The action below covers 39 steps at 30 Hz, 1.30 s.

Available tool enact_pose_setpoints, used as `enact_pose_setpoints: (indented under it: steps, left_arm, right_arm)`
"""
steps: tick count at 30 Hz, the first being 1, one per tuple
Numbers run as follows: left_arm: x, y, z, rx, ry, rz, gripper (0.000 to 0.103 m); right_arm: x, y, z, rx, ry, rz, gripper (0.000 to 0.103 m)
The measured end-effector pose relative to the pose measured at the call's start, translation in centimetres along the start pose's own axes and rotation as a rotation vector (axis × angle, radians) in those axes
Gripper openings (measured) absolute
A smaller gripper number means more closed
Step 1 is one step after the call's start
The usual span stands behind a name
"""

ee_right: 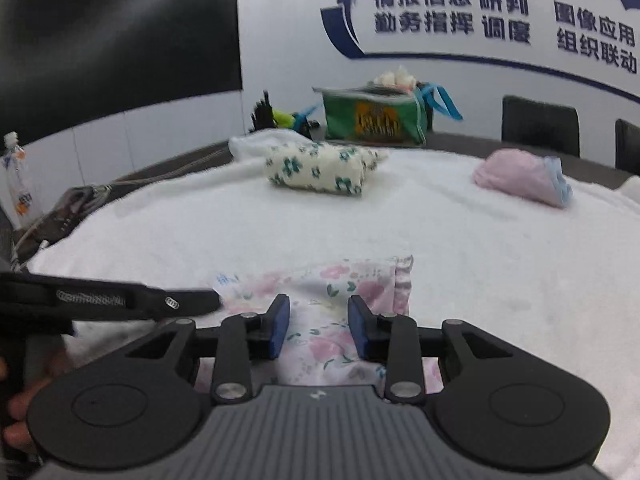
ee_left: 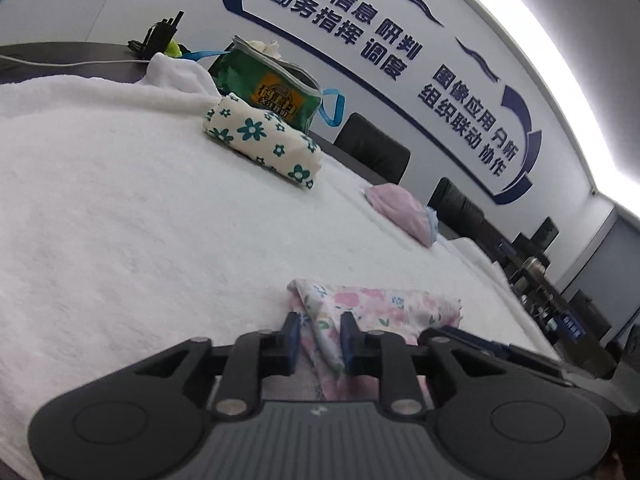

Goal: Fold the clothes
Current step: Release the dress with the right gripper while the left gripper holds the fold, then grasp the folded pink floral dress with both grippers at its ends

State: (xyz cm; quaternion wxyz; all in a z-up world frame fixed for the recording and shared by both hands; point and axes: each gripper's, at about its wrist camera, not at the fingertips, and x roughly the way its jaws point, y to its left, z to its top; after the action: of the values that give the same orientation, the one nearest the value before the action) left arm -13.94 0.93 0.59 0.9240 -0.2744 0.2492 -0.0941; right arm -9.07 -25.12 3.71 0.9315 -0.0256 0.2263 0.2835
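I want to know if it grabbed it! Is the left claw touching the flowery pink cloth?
Cannot tell. Left wrist view: cloth lies between the left claw's open fingers; contact unclear.

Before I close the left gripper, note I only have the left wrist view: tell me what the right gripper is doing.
Observer: The right gripper is open. Its jaws are poised over the floral garment, not clamped on it.
Operator: Report what sits beyond the towel's left edge.
Observer: A white pouch with an orange label stands upright there, off the white towel, near the wall.
Operator: Describe my gripper from that side.
Observer: The left gripper comes in low from the left, with its tip at the garment's left corner.
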Motion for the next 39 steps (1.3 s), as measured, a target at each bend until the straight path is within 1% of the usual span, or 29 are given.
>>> enact_pose_setpoints:
  steps: [1, 3, 5, 6, 10, 12, 14, 16, 18, 19, 20, 22, 24, 26, 28, 29, 30, 31, 32, 34, 36, 38, 39]
  left_arm:
    - [-0.4, 0.1, 0.3, -0.003, -0.014, -0.006, 0.023]
    - [-1.2, -0.4, 0.8, 0.036, -0.066, -0.007, 0.023]
    - [-1.3, -1.8, 0.9, 0.135, -0.081, 0.01, 0.023]
    - [-1.1, -2.2, 0.8, 0.149, -0.067, 0.004, 0.023]
    - [0.8, -2.1, 0.7, 0.091, 0.031, -0.043, 0.025]
    - [1.3, -1.9, 0.6, 0.093, 0.025, -0.037, 0.025]
    - [1.3, -2.0, 0.7, 0.095, 0.016, -0.052, 0.025]
    - [1.3, -2.4, 0.7, 0.114, 0.008, -0.079, 0.025]
    - [1.6, -2.7, 0.4, 0.152, 0.009, -0.086, 0.025]
    - [1.8, -2.9, 0.3, 0.169, 0.015, -0.085, 0.026]
    - [2.2, -3.2, 0.1, 0.18, 0.032, -0.073, 0.026]
    - [2.5, -3.5, 0.0, 0.195, 0.048, -0.062, 0.026]
    - [2.3, -3.5, 0.2, 0.204, 0.049, -0.061, 0.028]
    - [1.9, -2.8, 0.7, 0.165, 0.045, -0.054, 0.034]
    - [1.4, -1.9, 1.2, 0.118, 0.036, -0.054, 0.037]
    - [1.1, -1.5, 1.3, 0.099, 0.025, -0.062, 0.043]
    - [0.8, -1.1, 1.4, 0.08, 0.014, -0.07, 0.047]
    - [0.5, -0.8, 1.6, 0.061, 0.003, -0.078, 0.049]
    - [0.4, -0.6, 1.6, 0.05, -0.001, -0.088, 0.049]
    - [0.9, -1.1, 1.5, 0.065, 0.025, -0.108, 0.049]
    - [1.5, -2.0, 1.2, 0.094, 0.053, -0.107, 0.048]
    - [2.0, -2.8, 0.9, 0.125, 0.066, -0.102, 0.043]
    - [2.2, -3.1, 0.7, 0.141, 0.067, -0.087, 0.041]
  right_arm:
    - [0.0, -0.1, 0.0, 0.005, -0.002, -0.006, 0.032]
    - [0.0, -0.2, 0.1, 0.015, -0.005, -0.018, 0.033]
    - [0.0, -0.3, 0.1, 0.024, -0.008, -0.03, 0.033]
    - [0.0, -0.3, 0.2, 0.029, -0.01, -0.036, 0.033]
    - [-0.1, -0.5, 0.3, 0.048, -0.016, -0.059, 0.034]
    - [0.0, -1.5, 0.0, 0.093, -0.013, -0.08, 0.039]
    - [0.2, -2.6, -0.6, 0.169, -0.01, -0.088, 0.048]
    - [0.4, -3.7, -1.3, 0.251, -0.007, -0.093, 0.048]
    - [0.1, -4.3, -2.0, 0.307, -0.008, -0.075, 0.048]
    - [-0.1, -4.4, -2.3, 0.326, -0.01, -0.059, 0.047]
    - [-0.2, -4.5, -2.6, 0.344, -0.01, -0.05, 0.041]
    - [-0.3, -4.7, -3.2, 0.382, -0.009, -0.038, 0.04]
    - [-0.6, -4.9, -3.5, 0.409, -0.014, -0.034, 0.042]
    - [-1.3, -5.2, -3.3, 0.414, -0.031, -0.046, 0.049]
    - [-1.9, -5.5, -3.1, 0.418, -0.049, -0.057, 0.051]
    - [-2.3, -5.6, -3.0, 0.42, -0.057, -0.063, 0.055]
    - [-2.6, -5.7, -2.9, 0.422, -0.066, -0.068, 0.057]
    - [-2.9, -5.9, -2.8, 0.424, -0.075, -0.074, 0.063]
    - [-3.0, -5.9, -2.8, 0.43, -0.076, -0.069, 0.068]
    - [-2.2, -5.9, -3.0, 0.442, -0.053, -0.045, 0.069]
    - [-1.3, -5.9, -3.2, 0.454, -0.026, -0.019, 0.067]
    - [-1.4, -5.9, -3.5, 0.462, -0.012, -0.009, 0.038]
    - [-1.6, -6.0, -3.6, 0.466, -0.006, -0.005, 0.036]
